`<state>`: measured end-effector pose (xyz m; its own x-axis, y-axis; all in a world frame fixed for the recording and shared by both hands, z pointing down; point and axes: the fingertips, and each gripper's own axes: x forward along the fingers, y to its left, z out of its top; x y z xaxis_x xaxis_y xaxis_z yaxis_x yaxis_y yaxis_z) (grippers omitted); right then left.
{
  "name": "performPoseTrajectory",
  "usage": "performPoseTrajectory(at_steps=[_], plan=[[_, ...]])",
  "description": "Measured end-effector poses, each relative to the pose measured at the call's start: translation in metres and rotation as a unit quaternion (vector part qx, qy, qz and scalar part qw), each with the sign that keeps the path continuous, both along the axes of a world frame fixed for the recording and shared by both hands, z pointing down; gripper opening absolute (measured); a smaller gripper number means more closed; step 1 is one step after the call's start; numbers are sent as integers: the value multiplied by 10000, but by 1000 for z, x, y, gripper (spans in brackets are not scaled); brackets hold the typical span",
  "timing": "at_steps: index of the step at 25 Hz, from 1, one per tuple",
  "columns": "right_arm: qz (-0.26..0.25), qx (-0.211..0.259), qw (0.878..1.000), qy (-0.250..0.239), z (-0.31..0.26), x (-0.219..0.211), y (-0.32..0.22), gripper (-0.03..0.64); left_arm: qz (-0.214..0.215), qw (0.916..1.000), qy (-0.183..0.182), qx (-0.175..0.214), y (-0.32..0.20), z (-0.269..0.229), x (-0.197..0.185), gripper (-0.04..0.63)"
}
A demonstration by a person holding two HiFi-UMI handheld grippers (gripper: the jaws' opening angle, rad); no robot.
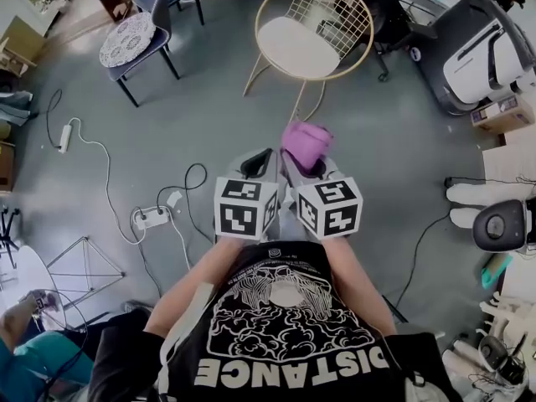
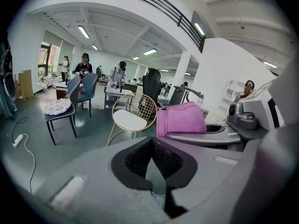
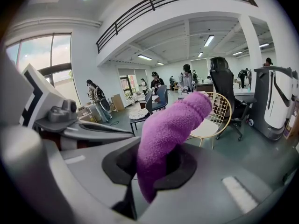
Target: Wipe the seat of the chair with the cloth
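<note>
A gold wire chair (image 1: 311, 30) with a round white seat (image 1: 297, 47) stands on the grey floor a step ahead of me. My right gripper (image 1: 311, 164) is shut on a folded purple cloth (image 1: 306, 144), which sticks up out of its jaws (image 3: 170, 139). The cloth hangs in the air short of the chair, not touching it. My left gripper (image 1: 257, 163) is held beside the right one, shut with nothing in it. From the left gripper view the chair (image 2: 131, 116) is ahead and the cloth (image 2: 181, 118) is to the right.
A dark blue chair with a patterned cushion (image 1: 127, 38) stands at the far left. A black office chair (image 1: 387, 11) is behind the gold chair, and a grey-and-white machine (image 1: 477, 53) at the right. Cables and a power strip (image 1: 151, 218) lie on the floor at the left. Several people stand far off.
</note>
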<state>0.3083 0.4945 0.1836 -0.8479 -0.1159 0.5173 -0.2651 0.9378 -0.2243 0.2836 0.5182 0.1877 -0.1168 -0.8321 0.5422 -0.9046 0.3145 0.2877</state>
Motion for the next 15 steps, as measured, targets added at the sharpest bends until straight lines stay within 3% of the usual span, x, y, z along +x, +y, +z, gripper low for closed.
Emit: performPoseTrajectory(at_steps=[7,15], plan=[[-196,-197,9996,-88,9,-29,-26,60,-99,9999,-41,-89,-29,9,-27,-9],[-302,-422,9986,-112,17,-59,-91,60,-284,9992,24,-267,-90,21,-63,-9]])
